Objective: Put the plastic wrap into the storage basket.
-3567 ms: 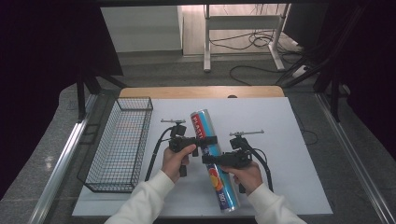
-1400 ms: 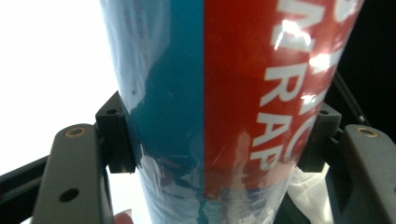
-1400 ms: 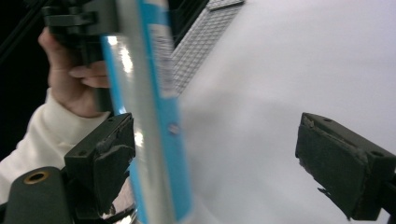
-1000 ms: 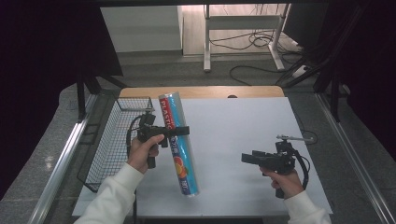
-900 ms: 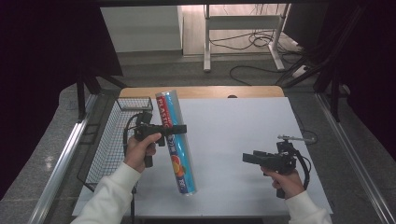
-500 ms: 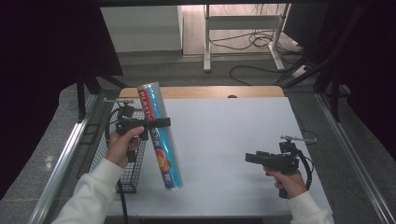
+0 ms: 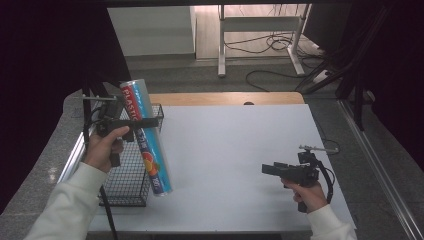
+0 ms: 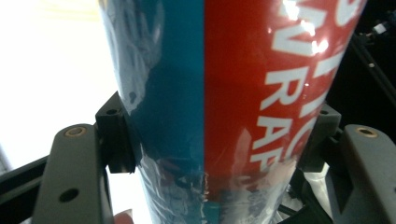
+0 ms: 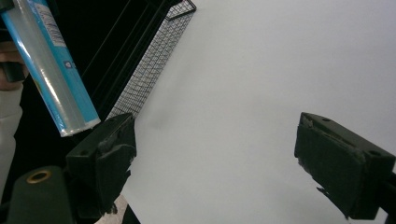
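1. The roll of plastic wrap (image 7: 146, 137) is a long tube, teal with a red band and white lettering.
2. The left tool (image 7: 145, 121) clamps it, tilted, above the wire basket (image 7: 125, 177) at the counter's (image 7: 235, 150) left edge.
3. In the left gripper view both roll ends are cut off.
4. The right tool (image 9: 215, 154) gapes wide, empty.

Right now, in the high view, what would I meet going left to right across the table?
Left tongs clamped on the plastic wrap roll beside the wire basket → bare white tabletop → right tongs.
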`<state>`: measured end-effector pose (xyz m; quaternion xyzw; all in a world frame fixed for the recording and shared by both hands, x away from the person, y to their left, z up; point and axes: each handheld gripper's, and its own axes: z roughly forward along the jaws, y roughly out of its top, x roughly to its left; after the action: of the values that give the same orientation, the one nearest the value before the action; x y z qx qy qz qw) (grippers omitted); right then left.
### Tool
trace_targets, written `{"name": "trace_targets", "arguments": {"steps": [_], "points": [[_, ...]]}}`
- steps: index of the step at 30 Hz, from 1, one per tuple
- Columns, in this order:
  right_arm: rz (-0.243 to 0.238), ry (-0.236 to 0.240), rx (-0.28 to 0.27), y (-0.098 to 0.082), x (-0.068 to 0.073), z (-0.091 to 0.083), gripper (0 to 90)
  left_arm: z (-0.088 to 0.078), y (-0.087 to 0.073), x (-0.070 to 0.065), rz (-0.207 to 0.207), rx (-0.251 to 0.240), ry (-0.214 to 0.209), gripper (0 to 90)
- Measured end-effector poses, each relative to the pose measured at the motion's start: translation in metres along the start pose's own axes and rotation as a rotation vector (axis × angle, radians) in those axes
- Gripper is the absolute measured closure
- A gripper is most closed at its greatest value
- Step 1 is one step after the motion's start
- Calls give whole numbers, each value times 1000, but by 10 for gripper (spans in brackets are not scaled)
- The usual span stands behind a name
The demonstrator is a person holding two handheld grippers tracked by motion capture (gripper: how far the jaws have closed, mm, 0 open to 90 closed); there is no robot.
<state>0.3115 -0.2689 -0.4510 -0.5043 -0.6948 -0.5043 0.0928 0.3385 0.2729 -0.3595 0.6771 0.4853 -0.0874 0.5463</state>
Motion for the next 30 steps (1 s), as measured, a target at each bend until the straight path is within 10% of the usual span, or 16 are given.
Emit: {"name": "trace_targets", "arguments": {"steps": [18, 30], "points": [[12, -12, 6, 0, -1, 1, 136, -58, 13, 15, -15, 70, 140, 319], [15, -15, 5, -1, -2, 2, 136, -57, 14, 38, -21, 152, 252, 319]]}}
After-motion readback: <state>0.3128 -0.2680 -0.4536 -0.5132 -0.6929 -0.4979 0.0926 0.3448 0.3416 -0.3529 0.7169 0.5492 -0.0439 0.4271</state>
